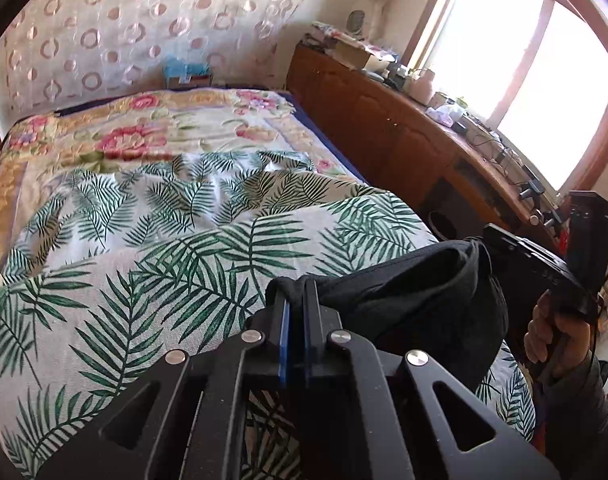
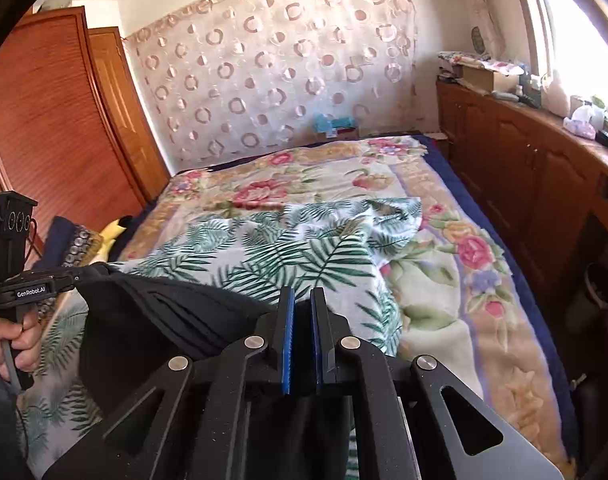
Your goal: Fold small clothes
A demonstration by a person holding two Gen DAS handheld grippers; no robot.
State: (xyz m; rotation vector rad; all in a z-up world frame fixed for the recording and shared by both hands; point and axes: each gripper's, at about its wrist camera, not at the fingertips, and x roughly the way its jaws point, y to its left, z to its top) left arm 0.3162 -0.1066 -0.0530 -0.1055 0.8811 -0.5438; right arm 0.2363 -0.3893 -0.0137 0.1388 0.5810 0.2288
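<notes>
— Gripping one end of a black garment (image 1: 415,280), the left gripper (image 1: 295,292) is pinching the cloth between its blue-padded fingers (image 1: 284,328), which are standing close together. Are you seeing the other end?

— Yes. The right gripper (image 2: 302,300) is holding the opposite end of the same black garment (image 2: 156,312), its fingers (image 2: 288,340) drawn narrow with dark cloth bunching at their tips and hanging down beneath them.

— Where is the piece sitting?

— It is hanging slack between the two tools, raised above the near edge of a bed (image 2: 543,312), over a palm-leaf sheet (image 1: 184,248) that is lying rumpled across a floral blanket (image 2: 455,264).

— And the hands?

— In the left wrist view the right hand (image 1: 555,332) is wrapping the other tool's handle at the far right; in the right wrist view the left hand (image 2: 14,340) is doing the same at the far left.

— Anything around the bed?

— A wooden cabinet (image 1: 383,120) cluttered with small items is running along the window (image 1: 503,48) side, and a patterned curtain (image 2: 272,68) is covering the wall behind.
</notes>
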